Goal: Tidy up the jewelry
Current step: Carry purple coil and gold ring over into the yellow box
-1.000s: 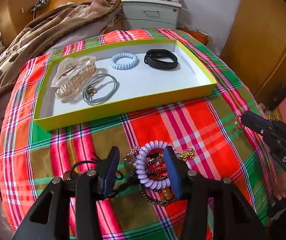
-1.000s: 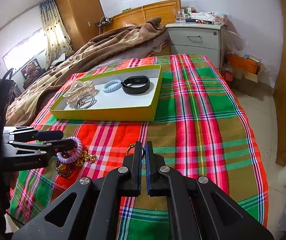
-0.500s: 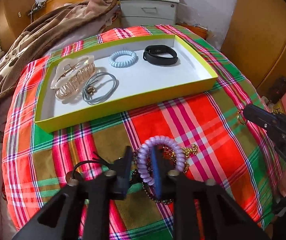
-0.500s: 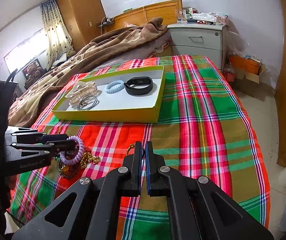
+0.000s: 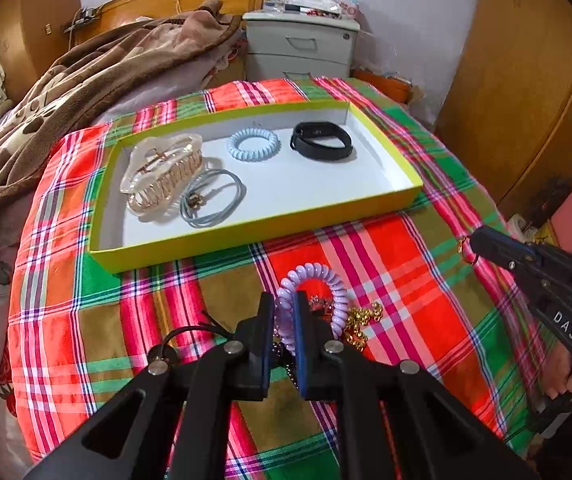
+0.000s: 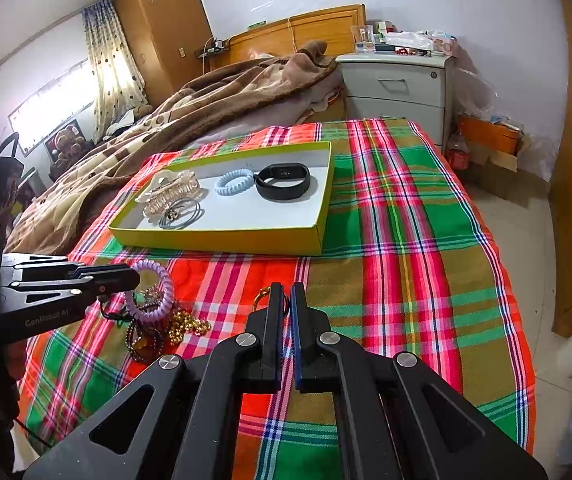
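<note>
Closed since a second ago, left gripper (image 5: 284,312) fingers pinch the purple coil bracelet (image 5: 314,280) for the tray (image 5: 245,232), right gripper (image 6: 286,300) clenching a gold ring (image 6: 261,295)

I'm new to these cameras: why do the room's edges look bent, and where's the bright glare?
Both views are fisheye, so the wardrobe bows in the left wrist view. In the right wrist view the window is blown out white behind the curtain; the white tray stays evenly lit.
</note>
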### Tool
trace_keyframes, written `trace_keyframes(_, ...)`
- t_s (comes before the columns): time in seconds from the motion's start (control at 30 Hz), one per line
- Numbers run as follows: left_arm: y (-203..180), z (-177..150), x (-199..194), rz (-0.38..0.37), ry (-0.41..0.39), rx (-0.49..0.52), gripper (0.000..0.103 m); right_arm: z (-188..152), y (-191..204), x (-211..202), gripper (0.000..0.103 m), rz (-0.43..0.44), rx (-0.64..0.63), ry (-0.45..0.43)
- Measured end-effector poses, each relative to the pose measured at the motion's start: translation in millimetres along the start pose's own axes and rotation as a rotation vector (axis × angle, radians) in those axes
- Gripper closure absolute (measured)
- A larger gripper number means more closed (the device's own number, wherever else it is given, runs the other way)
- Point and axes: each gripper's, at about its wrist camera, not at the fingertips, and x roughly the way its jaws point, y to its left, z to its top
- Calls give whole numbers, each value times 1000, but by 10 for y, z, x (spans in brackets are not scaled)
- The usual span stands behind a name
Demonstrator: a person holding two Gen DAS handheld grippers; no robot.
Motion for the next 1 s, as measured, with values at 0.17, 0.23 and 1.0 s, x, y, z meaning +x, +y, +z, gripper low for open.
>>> trace_keyframes(0.17, 89, 47, -119, -40, -34, -34, 93, 72, 51, -34, 100, -1, -10, -13)
trace_keyframes(0.23, 110, 73, -167, -32, -50, -34, 93, 104, 61, -34, 100, 0, -12, -18)
trace_keyframes(1.0, 545, 727, 55, -49, -91, -116, 93, 724, 233, 495, 100, 2, -41, -7)
